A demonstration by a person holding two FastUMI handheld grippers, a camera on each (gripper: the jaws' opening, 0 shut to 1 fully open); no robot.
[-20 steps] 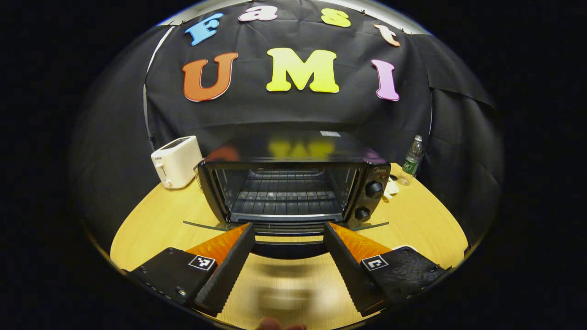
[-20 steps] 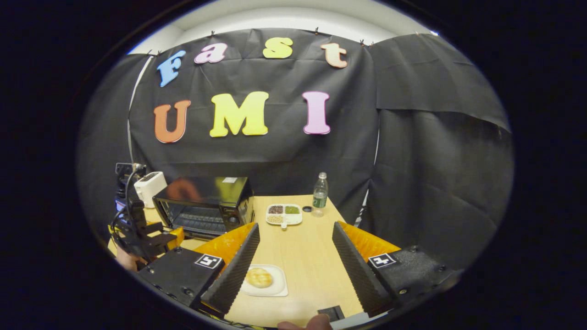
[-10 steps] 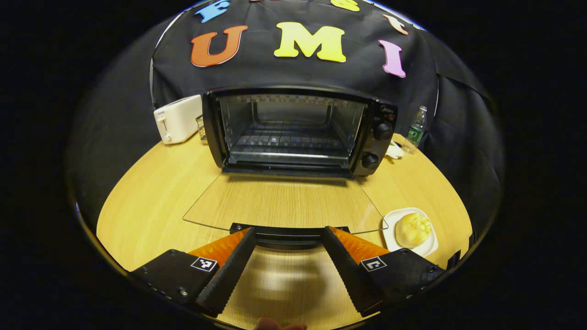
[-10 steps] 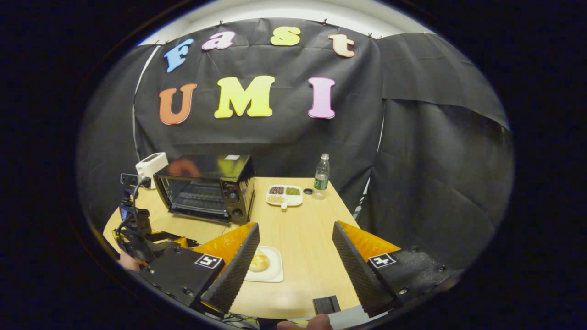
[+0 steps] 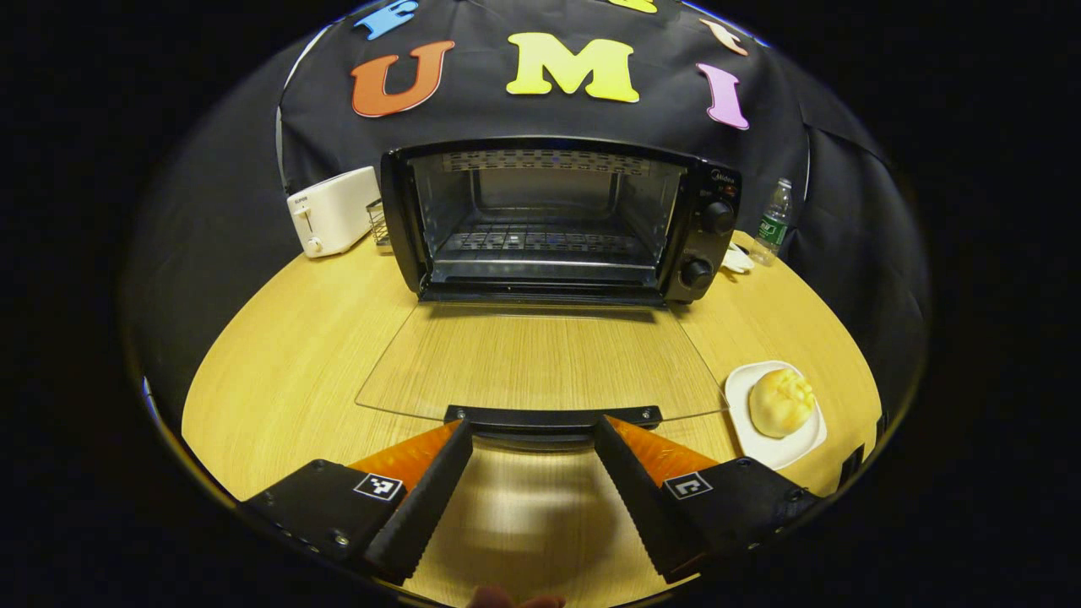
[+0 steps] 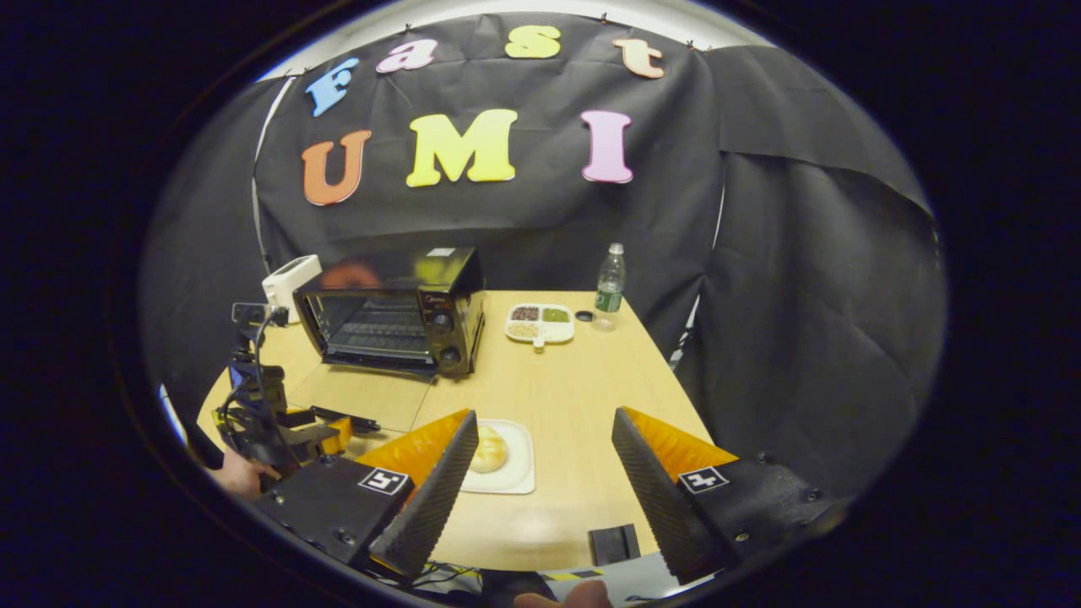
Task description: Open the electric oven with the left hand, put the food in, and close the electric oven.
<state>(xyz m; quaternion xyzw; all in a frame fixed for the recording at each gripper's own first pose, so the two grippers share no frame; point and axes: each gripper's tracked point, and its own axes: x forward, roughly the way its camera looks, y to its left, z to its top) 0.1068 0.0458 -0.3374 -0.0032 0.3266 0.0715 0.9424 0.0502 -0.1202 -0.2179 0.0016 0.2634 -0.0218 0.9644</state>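
The wooden table (image 5: 287, 338) carries all items. The electric oven (image 5: 557, 221) stands ahead of the left gripper (image 5: 534, 432), cavity exposed, wire rack visible inside. Its glass door (image 5: 540, 359) lies folded down flat over the table, reaching toward the left gripper. The door handle (image 5: 553, 416) sits just beyond the left gripper's fingertips, between them; whether they touch it cannot be told. The left gripper's fingers are spread apart, holding nothing.

A white toaster (image 5: 334, 211) stands ahead and to the left of the left gripper, beside the oven. A water bottle (image 5: 773, 223) stands ahead and to the right.

The white plate (image 6: 517, 460) lies ahead of the right gripper (image 6: 542, 422), near its left finger. The bun (image 6: 490, 449) rests on the plate. The right gripper's fingers are spread apart, holding nothing. A divided snack tray (image 6: 540, 323) sits farther ahead.
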